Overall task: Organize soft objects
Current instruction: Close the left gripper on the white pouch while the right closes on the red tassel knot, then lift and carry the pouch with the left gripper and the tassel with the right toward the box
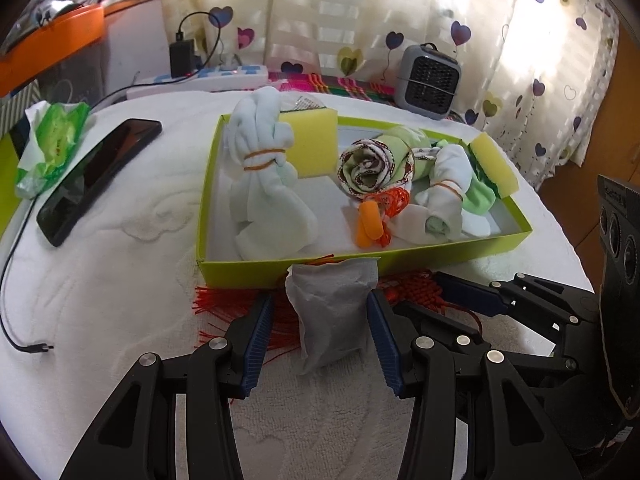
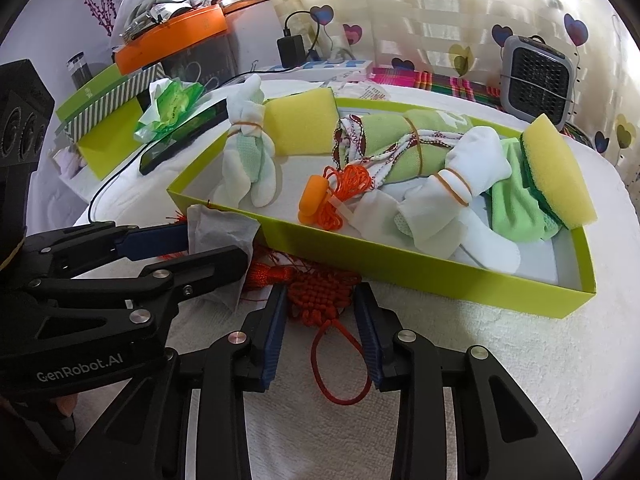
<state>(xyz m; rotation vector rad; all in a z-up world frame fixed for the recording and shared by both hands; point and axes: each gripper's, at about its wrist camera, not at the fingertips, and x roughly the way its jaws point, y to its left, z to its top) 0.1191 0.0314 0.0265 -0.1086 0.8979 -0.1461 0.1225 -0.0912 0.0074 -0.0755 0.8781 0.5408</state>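
Gripping soft items beside the lime-green cardboard tray [image 2: 420, 276], lower frame.
Left gripper [image 1: 320, 320] clasps grey fabric pouch [image 1: 332, 304]; right gripper [image 2: 320, 320] pinches red knotted cord ornament [image 2: 320, 292], likely for lifting in.

Each gripper is built of matte black linkage arms joined by round silver pivot pins. On the left gripper [image 1: 320, 336] and the right gripper [image 2: 320, 332], dark blue ribbed pads [image 1: 256, 344] line the inner faces of the fingers. Behind the left gripper's fingers, the black housing [image 2: 76, 372] carries white "GenRobot.AI" lettering and small screws.
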